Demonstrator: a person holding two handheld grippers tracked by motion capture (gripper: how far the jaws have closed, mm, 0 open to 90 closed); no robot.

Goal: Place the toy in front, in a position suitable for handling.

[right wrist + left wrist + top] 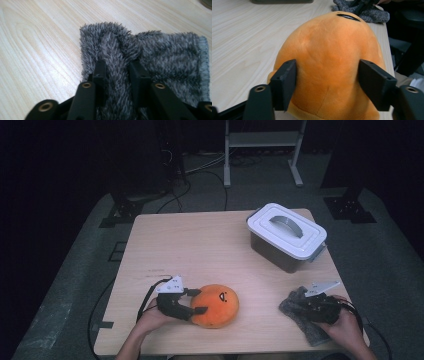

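Since the plush (329, 65), clasped at the near table (200, 245) edge by the left gripper (196, 301), is judged soft and light, its midline is recommended, while a cloth (150, 52) fold is pinched in the right gripper (117, 72).

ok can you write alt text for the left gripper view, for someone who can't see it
Two black jaws of the left gripper press against the sides of an orange plush toy lying on a pale wooden table. Beyond the toy, near the table's far edge, lies a grey fuzzy cloth with the other gripper on it.
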